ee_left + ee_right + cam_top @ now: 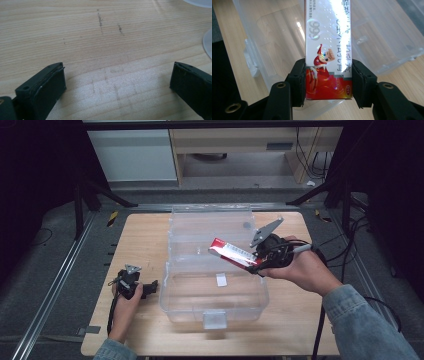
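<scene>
In the high view, the right tool holds a red and white box above the open clear plastic case; the left tool rests on the tabletop. In the left gripper view, its jaws stand wide apart over bare wood. In the right gripper view, both jaws clamp the box by its sides.

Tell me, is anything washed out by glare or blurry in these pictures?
Right gripper view: a white glare streak blots out print on the red box. Left gripper view: the black jaws are soft, the table sharp. High view: room edges dark, clear plastic case dimly lit.
</scene>
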A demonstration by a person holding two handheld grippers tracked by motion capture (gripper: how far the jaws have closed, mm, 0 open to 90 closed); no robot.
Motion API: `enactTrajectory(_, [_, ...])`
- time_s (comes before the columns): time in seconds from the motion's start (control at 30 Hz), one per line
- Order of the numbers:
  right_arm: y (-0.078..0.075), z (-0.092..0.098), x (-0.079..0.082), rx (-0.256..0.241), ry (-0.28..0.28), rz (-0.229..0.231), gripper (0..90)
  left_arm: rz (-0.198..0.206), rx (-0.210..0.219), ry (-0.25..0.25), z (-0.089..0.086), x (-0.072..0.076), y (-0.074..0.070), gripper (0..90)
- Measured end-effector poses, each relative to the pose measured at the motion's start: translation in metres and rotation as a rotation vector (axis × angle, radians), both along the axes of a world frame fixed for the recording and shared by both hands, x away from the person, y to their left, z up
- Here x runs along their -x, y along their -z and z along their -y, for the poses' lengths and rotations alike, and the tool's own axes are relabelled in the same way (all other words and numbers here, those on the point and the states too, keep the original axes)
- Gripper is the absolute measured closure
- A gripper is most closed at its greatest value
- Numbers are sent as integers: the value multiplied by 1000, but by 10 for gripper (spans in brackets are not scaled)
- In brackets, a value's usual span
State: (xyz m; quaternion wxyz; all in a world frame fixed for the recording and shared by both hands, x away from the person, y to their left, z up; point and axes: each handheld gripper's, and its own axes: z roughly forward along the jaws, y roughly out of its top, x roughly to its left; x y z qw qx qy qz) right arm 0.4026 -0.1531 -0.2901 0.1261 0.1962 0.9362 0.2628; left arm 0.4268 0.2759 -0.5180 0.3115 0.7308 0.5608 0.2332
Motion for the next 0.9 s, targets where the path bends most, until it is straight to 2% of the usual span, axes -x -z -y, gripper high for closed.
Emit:
enactTrajectory(0.3, [7, -28, 0, 37, -79, -9, 518, 1, 0, 7, 0, 2, 0, 0])
enactTrajectory(0.57, [25, -55, -3, 50, -152, -32, 518, 1, 1, 11, 0, 3, 0, 0])
enactTrajectory(0.9, [39, -75, -5, 60, -200, -50, 517, 1, 1, 12, 0, 3, 0, 0])
